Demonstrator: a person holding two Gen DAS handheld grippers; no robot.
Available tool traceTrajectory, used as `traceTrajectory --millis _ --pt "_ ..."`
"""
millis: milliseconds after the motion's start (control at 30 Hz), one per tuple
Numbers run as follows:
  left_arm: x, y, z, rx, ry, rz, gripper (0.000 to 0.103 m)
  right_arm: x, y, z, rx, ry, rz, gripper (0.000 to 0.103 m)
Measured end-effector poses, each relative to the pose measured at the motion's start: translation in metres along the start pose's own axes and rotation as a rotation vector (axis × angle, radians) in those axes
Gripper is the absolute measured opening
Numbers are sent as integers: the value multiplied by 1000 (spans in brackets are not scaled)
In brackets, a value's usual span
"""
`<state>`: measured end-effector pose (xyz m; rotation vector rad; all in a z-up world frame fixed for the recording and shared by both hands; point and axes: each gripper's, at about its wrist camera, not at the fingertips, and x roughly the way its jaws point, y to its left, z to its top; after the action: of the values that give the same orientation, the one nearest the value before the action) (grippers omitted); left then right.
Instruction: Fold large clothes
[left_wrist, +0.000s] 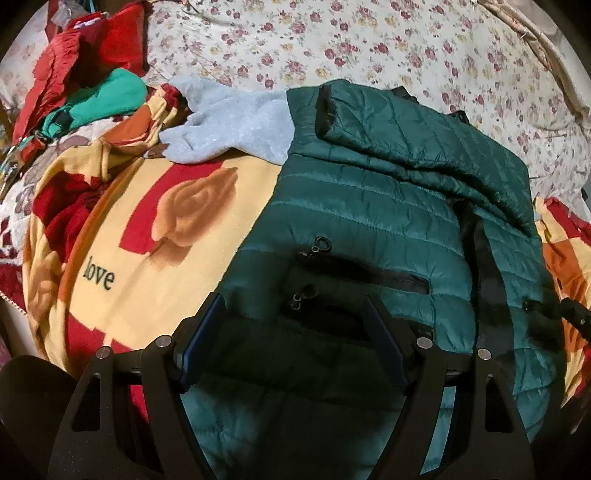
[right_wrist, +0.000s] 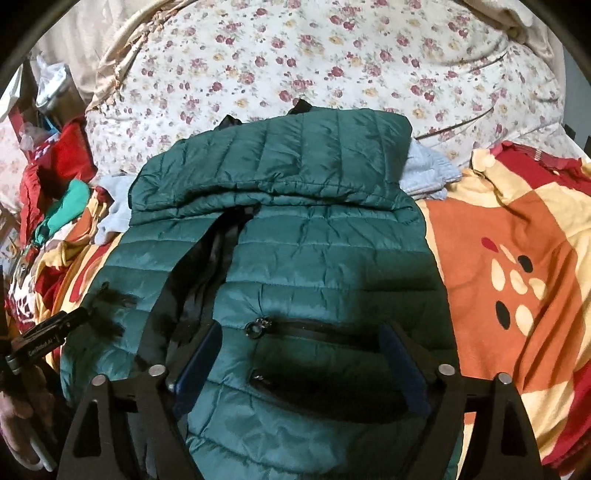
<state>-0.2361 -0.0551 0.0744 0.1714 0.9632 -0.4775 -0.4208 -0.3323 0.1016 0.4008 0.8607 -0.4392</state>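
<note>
One green puffer jacket (left_wrist: 369, 206) lies front-up on the patterned blanket (left_wrist: 177, 229) on the bed, its sleeves apparently folded across the chest to narrow it for the next fold. Two tools: left hand-held gripper (left_wrist: 295, 325) and right hand-held gripper (right_wrist: 299, 354) both hover over the jacket's pockets, jaws wide, gripping nothing. One grey garment (left_wrist: 229, 122) pokes out behind the jacket.

Left gripper (left_wrist: 295, 325) angled downward, jaws apart; right gripper (right_wrist: 301, 354) likewise, jaws wide
</note>
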Motion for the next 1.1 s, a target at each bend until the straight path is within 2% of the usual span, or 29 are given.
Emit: traceTrajectory --millis 467,700,900,1100 --pt "-21 -3 -6 24 -20 -4 77 -16 3 -10 -16 1 4 87" --pt "-24 0 -11 20 -6 -10 77 -20 -9 -15 -7 4 -6 87" --pt "-19 5 -17 20 26 -7 77 -16 -28 -23 28 43 -28 87" --pt "-12 12 -23 10 47 -2 77 -12 -47 -32 76 91 -11 88"
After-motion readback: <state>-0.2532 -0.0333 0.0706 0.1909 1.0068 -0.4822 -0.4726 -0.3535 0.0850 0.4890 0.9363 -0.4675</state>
